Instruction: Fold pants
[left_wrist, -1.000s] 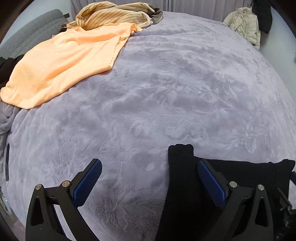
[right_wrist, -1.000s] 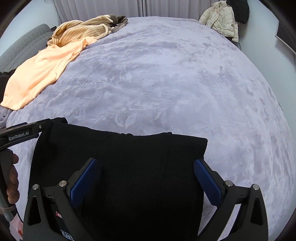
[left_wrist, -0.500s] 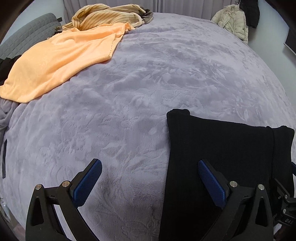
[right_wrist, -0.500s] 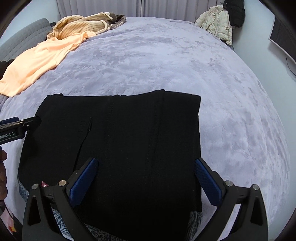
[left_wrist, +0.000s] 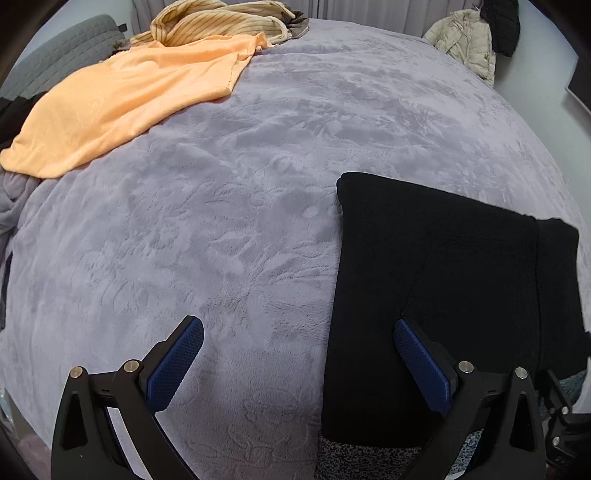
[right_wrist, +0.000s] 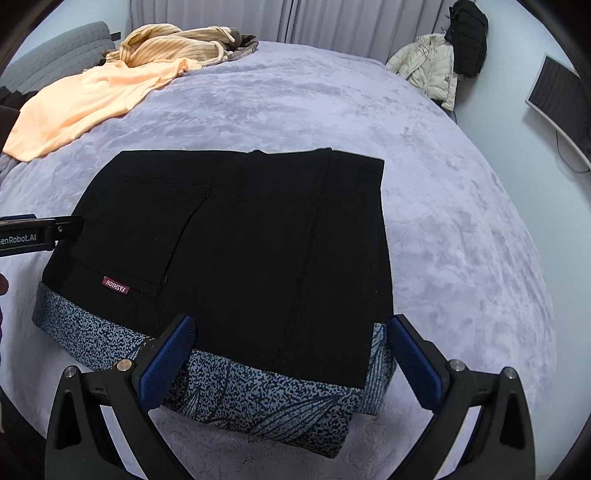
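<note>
On the bed, covered by a plush lavender blanket with an embossed leaf pattern, the black pants are lying folded into a compact rectangle near the front edge. A grey-and-black speckled lining is showing along their near side, and a small maroon label reading FASHION is sitting on the left part of the top layer. The right tool is hovering over the near edge of the pants with its blue-padded fingers spread wide, one finger over the speckled band and the other just off the pants' right corner; it is gripping nothing. The left tool is likewise standing wide and empty, its left finger over bare blanket and its right finger over the left portion of the pants. In the right wrist view, the side of the left tool is reaching in from the left edge, close to the pants' left side; whether it is touching the fabric cannot be told. Well apart from the pants, at the far left of the bed, an orange garment is lying spread out, with a striped yellow garment bunched just behind it. A cream puffer jacket and a dark coat are hanging beyond the far right corner.
</note>
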